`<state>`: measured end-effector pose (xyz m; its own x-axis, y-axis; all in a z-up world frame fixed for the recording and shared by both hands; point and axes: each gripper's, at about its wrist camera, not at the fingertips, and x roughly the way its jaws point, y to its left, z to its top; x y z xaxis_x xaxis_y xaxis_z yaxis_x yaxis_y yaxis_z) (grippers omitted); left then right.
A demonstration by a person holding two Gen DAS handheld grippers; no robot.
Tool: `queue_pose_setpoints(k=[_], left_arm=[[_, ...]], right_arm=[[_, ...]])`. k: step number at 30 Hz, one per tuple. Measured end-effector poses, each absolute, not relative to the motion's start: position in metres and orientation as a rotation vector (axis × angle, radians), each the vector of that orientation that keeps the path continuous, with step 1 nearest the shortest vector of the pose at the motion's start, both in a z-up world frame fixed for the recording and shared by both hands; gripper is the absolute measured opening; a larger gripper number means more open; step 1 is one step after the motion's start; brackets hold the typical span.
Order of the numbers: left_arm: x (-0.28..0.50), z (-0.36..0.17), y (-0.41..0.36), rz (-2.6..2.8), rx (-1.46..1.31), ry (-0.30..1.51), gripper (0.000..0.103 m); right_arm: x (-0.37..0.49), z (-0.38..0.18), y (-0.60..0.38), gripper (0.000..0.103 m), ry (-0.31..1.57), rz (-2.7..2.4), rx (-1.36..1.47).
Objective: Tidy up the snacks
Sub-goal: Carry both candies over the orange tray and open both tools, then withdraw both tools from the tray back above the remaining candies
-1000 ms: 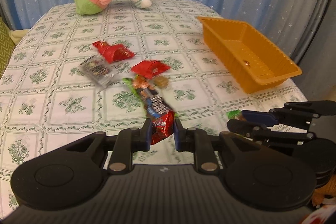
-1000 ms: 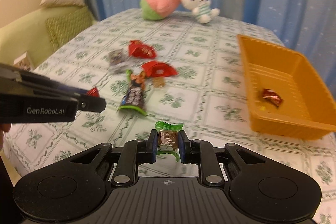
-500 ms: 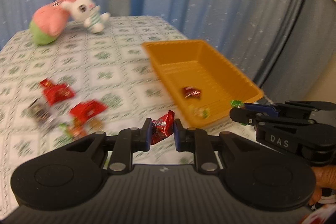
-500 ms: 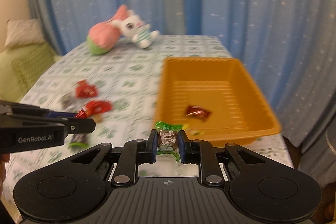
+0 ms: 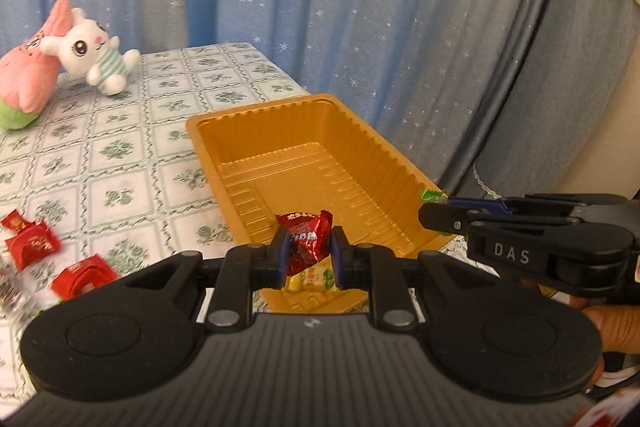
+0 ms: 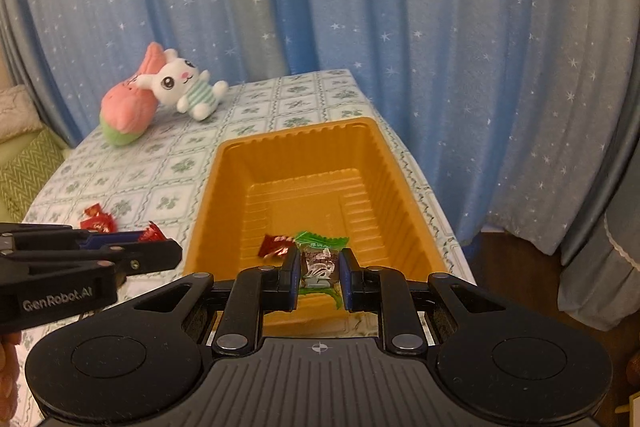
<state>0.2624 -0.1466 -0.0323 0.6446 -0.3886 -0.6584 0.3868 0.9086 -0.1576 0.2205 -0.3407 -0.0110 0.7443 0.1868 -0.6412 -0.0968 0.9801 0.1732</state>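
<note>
My left gripper [image 5: 308, 257] is shut on a red-wrapped candy [image 5: 308, 241] and holds it over the near end of the orange tray [image 5: 280, 131]. My right gripper [image 6: 320, 273] is shut on a green-wrapped candy [image 6: 320, 259] above the tray's near end [image 6: 304, 135]. A red candy [image 6: 274, 247] lies in the tray, and a yellow-green candy [image 5: 314, 277] lies at its near wall. The right gripper also shows at the right of the left wrist view [image 5: 434, 205]. The left gripper shows at the left of the right wrist view [image 6: 168, 247].
Red snack packets [image 5: 32, 243] [image 5: 82, 275] lie on the patterned tablecloth [image 5: 120, 155] left of the tray. Two plush toys, pink [image 6: 128, 107] and white rabbit [image 6: 184, 87], sit at the far end. Blue starred curtains [image 6: 440, 27] hang behind and to the right.
Both grippers have moved right from the snack pile toward the tray, each carrying its candy, and now hover over the tray's near end.
</note>
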Motion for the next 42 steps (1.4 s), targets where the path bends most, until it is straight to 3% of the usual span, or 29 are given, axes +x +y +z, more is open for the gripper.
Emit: queue_pose_setpoints(k=[8,12,18,31,32,34,35,42], left_arm=[[0.282,-0.043,-0.157,-0.444,0.007,0.762,0.019],[0.29,-0.048,-0.157,-0.422,0.014,0.765,0.034],[0.285,-0.048,-0.143,-0.406,0.019,0.768,0.035],[0.263,-0.049,-0.115,-0.327,0.031,0.785,0.054],[0.261,-0.049,-0.113,-0.321,0.035,0.784,0.056],[0.256,-0.048,-0.109,-0.312,0.041,0.779,0.061],[0.253,-0.048,-0.106,-0.306,0.042,0.776,0.062],[0.231,-0.043,-0.09,-0.265,0.021,0.778,0.068]], right_arm=[[0.236,-0.014,-0.35,0.02,0.718,0.141,0.147],[0.241,-0.017,-0.352,0.02,0.726,0.132,0.173],[0.242,-0.02,-0.353,0.02,0.733,0.132,0.177],[0.252,-0.015,-0.345,0.021,0.69,0.198,0.251],[0.254,-0.015,-0.347,0.022,0.696,0.202,0.274],[0.256,-0.014,-0.351,0.045,0.707,0.186,0.31],[0.255,-0.013,-0.353,0.05,0.701,0.181,0.32],[0.233,-0.005,-0.359,0.053,0.719,0.144,0.319]])
